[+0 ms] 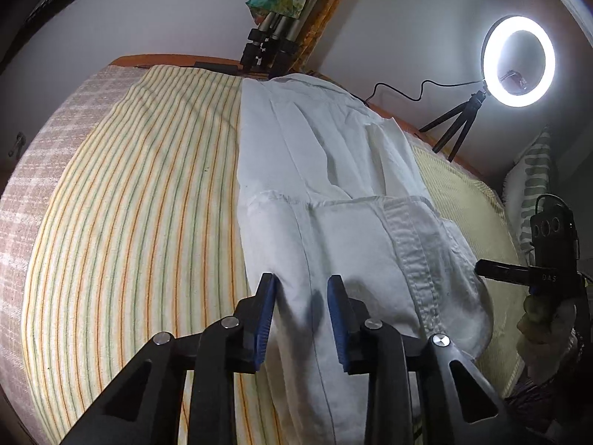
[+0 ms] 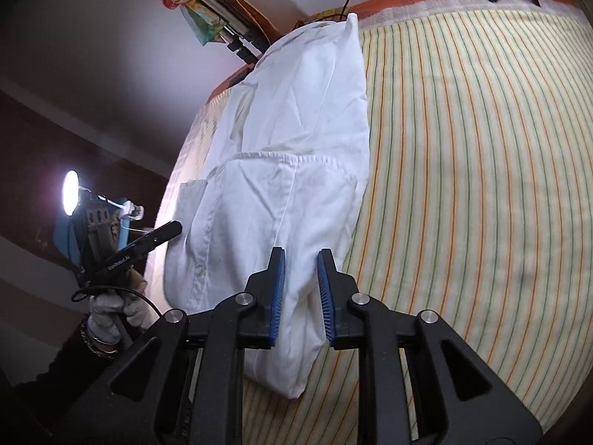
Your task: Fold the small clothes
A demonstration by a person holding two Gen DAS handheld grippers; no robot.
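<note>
A white shirt [image 1: 326, 185] lies on the striped cloth, folded into a long narrow strip, its near end turned back over itself with the button placket on top. It also shows in the right wrist view [image 2: 292, 148]. My left gripper [image 1: 302, 285] is open, its blue-padded fingers hovering over the shirt's near left part, holding nothing. My right gripper [image 2: 301, 259] is open over the shirt's near right edge, holding nothing. The right gripper also shows at the right edge of the left wrist view [image 1: 493, 270], and the left gripper at the left of the right wrist view [image 2: 163, 235].
A yellow cloth with orange and green stripes [image 1: 141, 200] covers the table [image 2: 481, 170]. A lit ring light on a small tripod [image 1: 519, 61] stands at the far right with its cable. Tripod legs [image 1: 267, 44] and a coloured cloth stand at the far edge.
</note>
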